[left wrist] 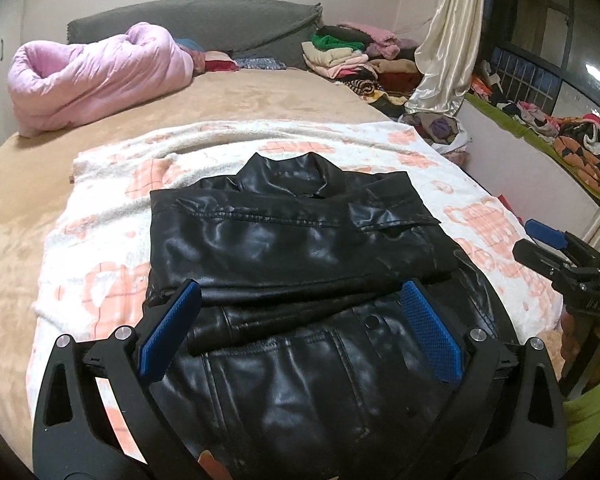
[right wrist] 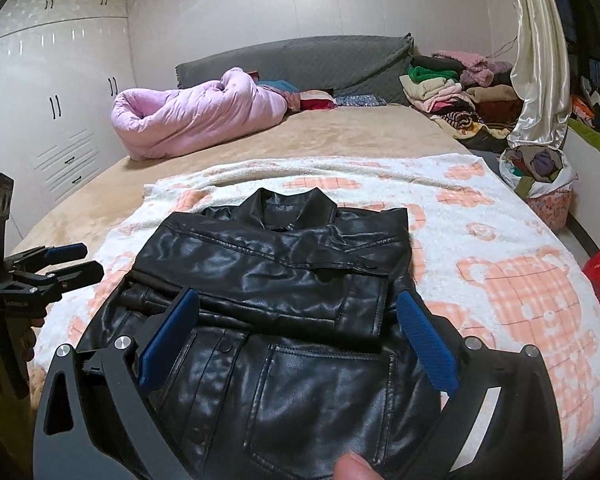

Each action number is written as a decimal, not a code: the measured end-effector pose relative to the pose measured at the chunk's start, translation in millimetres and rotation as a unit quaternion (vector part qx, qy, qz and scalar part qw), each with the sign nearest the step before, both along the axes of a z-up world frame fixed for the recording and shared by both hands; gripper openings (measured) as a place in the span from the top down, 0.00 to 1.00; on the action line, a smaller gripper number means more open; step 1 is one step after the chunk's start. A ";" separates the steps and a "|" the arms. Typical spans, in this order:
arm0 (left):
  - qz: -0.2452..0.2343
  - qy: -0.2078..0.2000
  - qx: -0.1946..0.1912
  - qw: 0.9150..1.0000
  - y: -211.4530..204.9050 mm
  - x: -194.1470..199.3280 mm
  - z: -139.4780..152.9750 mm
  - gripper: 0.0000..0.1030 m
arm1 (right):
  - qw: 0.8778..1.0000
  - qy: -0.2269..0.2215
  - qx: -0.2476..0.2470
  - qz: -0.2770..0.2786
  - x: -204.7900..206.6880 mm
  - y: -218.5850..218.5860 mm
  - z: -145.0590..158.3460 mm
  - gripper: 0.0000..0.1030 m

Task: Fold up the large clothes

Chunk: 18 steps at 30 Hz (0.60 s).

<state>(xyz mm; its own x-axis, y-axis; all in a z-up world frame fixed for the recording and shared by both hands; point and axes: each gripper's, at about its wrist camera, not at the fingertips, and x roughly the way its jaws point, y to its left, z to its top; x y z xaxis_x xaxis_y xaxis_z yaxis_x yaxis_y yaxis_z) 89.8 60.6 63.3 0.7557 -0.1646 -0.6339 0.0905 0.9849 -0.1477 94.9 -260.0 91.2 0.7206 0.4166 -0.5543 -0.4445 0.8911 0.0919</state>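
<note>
Glossy black leather jacket [left wrist: 300, 240], sleeves folded across, lies on fuzzy white/peach blanket [left wrist: 100, 264] atop tan bed [left wrist: 28, 200]; left gripper [left wrist: 300, 316] & right gripper [right wrist: 298, 320] both spread, empty, above jacket.

One black leather jacket [left wrist: 300, 240], one patterned blanket [left wrist: 480, 216], one pink quilt [left wrist: 96, 76].

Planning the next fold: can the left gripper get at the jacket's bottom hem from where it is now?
Probably yes. The left gripper hangs open right over the lower part of the black jacket, nothing lies between them, and the right gripper stays on its own side. The hem itself is out of view below the fingers.
</note>
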 end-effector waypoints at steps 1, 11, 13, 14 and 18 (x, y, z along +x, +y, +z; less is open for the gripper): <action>0.001 0.001 -0.001 1.000 -0.9 -1.8 -0.3 0.09 | 1.000 0.000 -0.001 0.001 -1.7 -0.8 0.2 0.04; 0.009 0.020 0.012 1.000 -11.9 -23.9 -14.9 0.09 | 1.000 0.014 -0.027 0.007 -20.4 -16.7 -13.0 0.04; 0.013 0.029 0.014 0.999 -11.8 -26.3 -20.6 0.09 | 0.999 0.024 -0.031 0.004 -22.0 -23.5 -20.1 0.04; 0.016 0.034 0.016 0.999 -11.1 -27.5 -24.1 0.09 | 0.999 0.030 -0.032 0.002 -22.0 -26.0 -23.1 0.04; 0.028 0.049 0.019 0.998 -6.9 -33.2 -34.7 0.09 | 0.998 0.049 -0.042 -0.004 -25.3 -38.3 -37.9 0.04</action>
